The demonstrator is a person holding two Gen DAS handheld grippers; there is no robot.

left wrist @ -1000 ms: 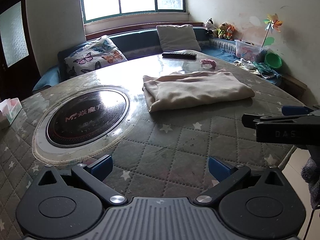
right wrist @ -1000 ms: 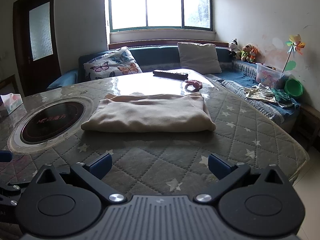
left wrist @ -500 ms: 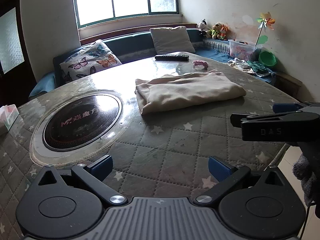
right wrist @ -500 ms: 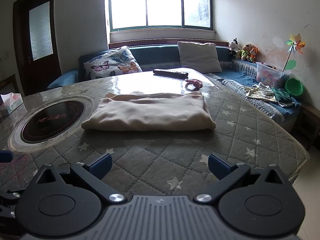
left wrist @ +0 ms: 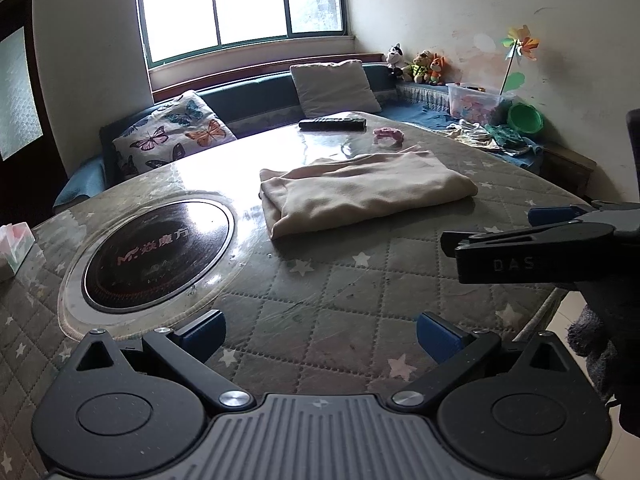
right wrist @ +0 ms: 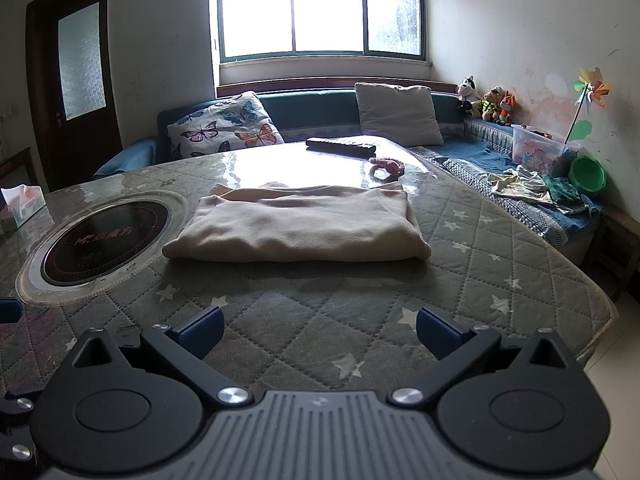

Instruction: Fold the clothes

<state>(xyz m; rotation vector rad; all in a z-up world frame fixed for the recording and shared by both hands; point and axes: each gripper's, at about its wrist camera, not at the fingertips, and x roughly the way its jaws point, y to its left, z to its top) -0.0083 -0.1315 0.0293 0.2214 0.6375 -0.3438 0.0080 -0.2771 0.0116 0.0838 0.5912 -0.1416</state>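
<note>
Both tongs hang over the near edge of the table, spread wide and holding nothing. The left tongs point(left wrist: 321, 330) have their blue-tipped fingers point(left wrist: 202, 332) well apart above the quilted table cover point(left wrist: 360, 292), with only bare cover between them. The right tongs point(right wrist: 320, 330) are spread just as wide over the same cover, and from the left side they also show as a black bar point(left wrist: 536, 254) sticking in from the right, a dark knitted glove point(left wrist: 600, 332) gripping them below.

The folded cream garment point(right wrist: 296, 228) lies flat on the middle of the table, well beyond both pairs of tongs and touched by neither. It is a tidy rectangle with its thick folded edge facing the near side. Just to its left sits a round black hotplate point(right wrist: 104, 236) set under the clear sheet, close to the garment but not touching it.

Farther back on the shiny tabletop lie a black remote point(right wrist: 340, 146) and a small pink hair tie point(right wrist: 386, 166), the hair tie near the garment's far corner. A tissue box point(right wrist: 22, 206) stands at the table's left edge. Behind the table runs a blue bench with a butterfly cushion point(right wrist: 224, 126) and a plain grey cushion point(right wrist: 398, 112) under the window. Some clothes point(right wrist: 532, 188) lie loose on the bench to the right, beside a green bowl point(right wrist: 586, 174).
</note>
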